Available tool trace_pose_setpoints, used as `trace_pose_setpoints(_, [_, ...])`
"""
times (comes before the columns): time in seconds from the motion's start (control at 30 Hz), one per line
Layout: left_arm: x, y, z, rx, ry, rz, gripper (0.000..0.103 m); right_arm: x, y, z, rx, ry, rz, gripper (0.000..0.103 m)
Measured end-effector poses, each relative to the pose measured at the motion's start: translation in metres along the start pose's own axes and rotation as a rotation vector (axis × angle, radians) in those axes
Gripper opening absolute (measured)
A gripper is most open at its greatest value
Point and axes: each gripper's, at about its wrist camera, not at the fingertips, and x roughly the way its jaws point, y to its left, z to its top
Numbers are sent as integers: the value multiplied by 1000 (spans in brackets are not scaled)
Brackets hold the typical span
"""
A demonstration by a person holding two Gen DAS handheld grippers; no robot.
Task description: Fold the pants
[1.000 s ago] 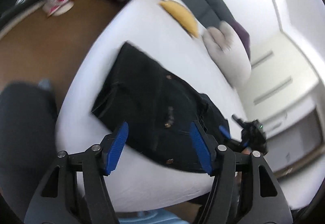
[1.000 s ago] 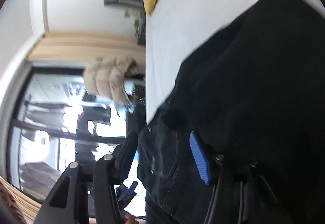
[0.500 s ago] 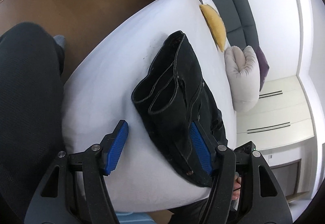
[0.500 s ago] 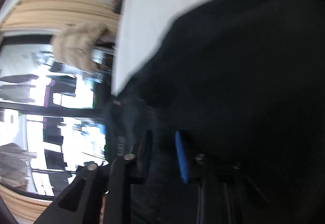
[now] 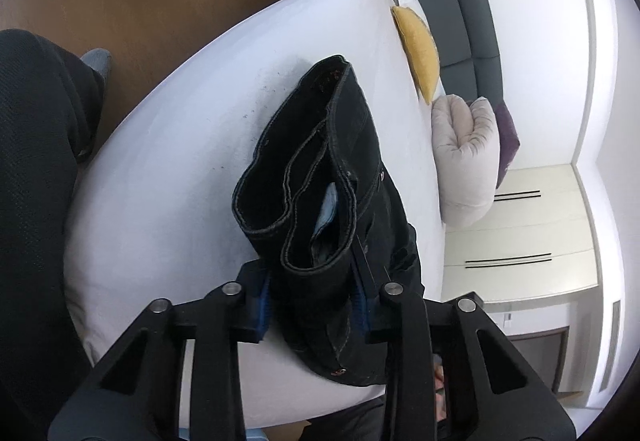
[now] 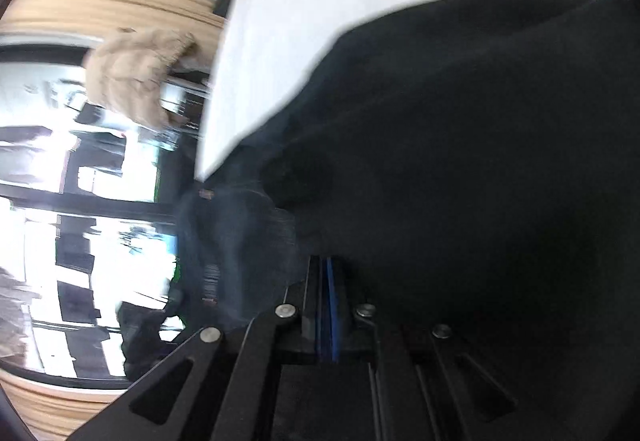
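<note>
One pair of black pants (image 5: 352,145) lies on the one white bed (image 5: 192,145), showing two leg openings. Beyond the pants, at the bed's far edge, sit three cushions: one yellow cushion (image 5: 418,49), one pale rolled cushion (image 5: 464,153), and one purple cushion (image 5: 507,139). Two hand-held grippers appear: the left hand-held gripper (image 5: 314,303) and the right hand-held gripper (image 6: 326,309).

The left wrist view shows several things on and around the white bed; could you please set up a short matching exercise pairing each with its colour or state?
Things:
1. denim pants
2. flat cushion
3. rolled plush pillow
4. left gripper

Descriptions:
A. mustard yellow, by the headboard
B. shut on bunched fabric
C. black, folded over on the white sheet
D. pale beige, beside a purple cushion

Pairs: 1-C, 2-A, 3-D, 4-B
</note>
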Motion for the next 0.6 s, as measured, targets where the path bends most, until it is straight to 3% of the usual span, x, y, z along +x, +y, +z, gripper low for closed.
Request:
trace_pose_setpoints(0.07, [-3, -16, 0, 75, -18, 27, 20, 2, -4, 0, 1, 1, 1, 0])
trace_pose_setpoints(0.3, [-3, -113, -20, 449, -74, 112, 19, -7, -9, -4, 0, -15, 15, 2])
trace_pose_setpoints(0.33, [0, -126, -27, 503, -75, 121, 19, -11, -8, -4, 10, -21, 24, 11])
trace_pose_setpoints(0.37, [6, -143, -35, 578, -75, 130, 19, -20, -5, -4, 10, -44, 35, 28])
trace_pose_setpoints(0.43, [20, -168, -49, 683, -68, 144, 19, -39, 0, -1, 7, -92, 73, 47])
trace_pose_setpoints(0.5, [42, -195, -72, 813, -37, 161, 19, -58, 7, 5, -7, -112, 125, 53])
trace_pose_setpoints(0.57, [72, -215, -97, 905, 19, 173, 19, -77, 17, 11, -42, -124, 167, 74])
trace_pose_setpoints(0.6, [82, -219, -106, 936, 41, 179, 19, -87, 23, 15, -65, -126, 183, 78])
